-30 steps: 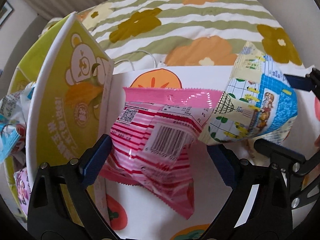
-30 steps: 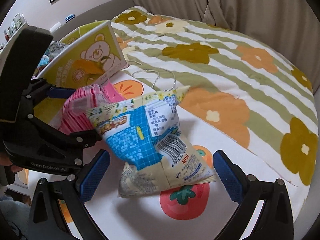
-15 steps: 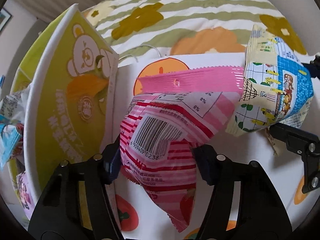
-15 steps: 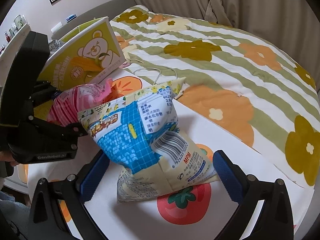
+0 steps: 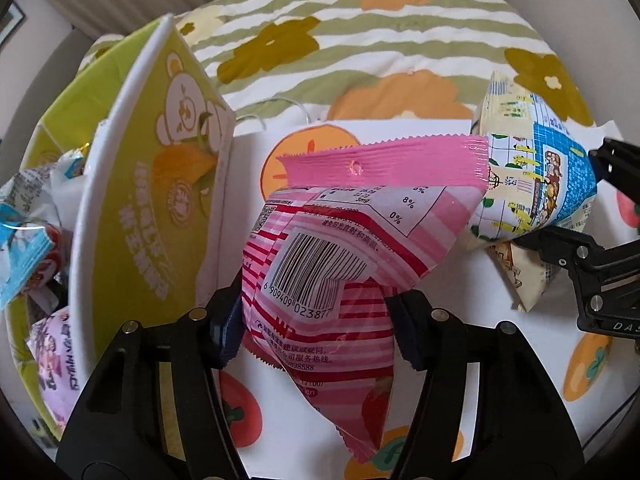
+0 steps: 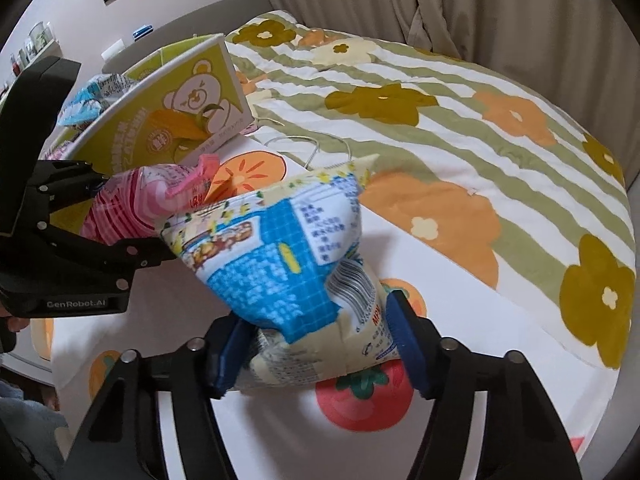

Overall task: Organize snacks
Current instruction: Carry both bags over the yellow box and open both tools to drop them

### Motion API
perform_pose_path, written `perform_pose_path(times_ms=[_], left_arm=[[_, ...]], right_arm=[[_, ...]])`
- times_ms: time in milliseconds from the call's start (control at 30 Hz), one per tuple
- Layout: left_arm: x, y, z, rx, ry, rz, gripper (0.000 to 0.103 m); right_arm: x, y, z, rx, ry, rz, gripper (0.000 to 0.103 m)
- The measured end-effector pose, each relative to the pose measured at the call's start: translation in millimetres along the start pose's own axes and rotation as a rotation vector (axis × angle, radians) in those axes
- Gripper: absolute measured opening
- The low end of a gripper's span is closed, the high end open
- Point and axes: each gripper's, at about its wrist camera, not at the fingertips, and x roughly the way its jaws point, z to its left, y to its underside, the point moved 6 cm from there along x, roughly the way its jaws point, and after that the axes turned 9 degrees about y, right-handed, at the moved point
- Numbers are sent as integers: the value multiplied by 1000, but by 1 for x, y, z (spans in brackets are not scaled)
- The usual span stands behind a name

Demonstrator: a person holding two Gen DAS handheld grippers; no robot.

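Note:
My left gripper (image 5: 316,320) is shut on a pink striped snack bag (image 5: 320,264), its pads pressing in the bag's lower half beside the barcode. The jaws of my right gripper (image 6: 320,344) are closing on a blue and yellow snack bag (image 6: 288,264), and the pads dent its bottom end. Both bags stand tilted on a white cloth with fruit prints (image 6: 480,360), tops touching. In the right wrist view the pink bag (image 6: 132,208) sits between the left gripper's fingers at the left. An open yellow-green box with a bear print (image 5: 152,216) stands just left of the pink bag.
Several snack packets (image 5: 24,240) lie inside the box. A bedspread with green stripes and flowers (image 6: 440,120) lies beyond the cloth, with a thin white cable (image 6: 312,148) at its near edge. Curtains hang behind the bed.
The left gripper's jaws closed on the pink bag and squeezed it. The right gripper's jaws then closed from wide open onto the blue and yellow bag.

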Motion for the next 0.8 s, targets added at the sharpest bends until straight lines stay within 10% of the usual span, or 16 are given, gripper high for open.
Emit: perform_pose_path(times_ms=[800], left_arm=[[-193,-17,38,-26,213,-373,58]], right_arm=[[-180,-70,23,229,149,-220,56]])
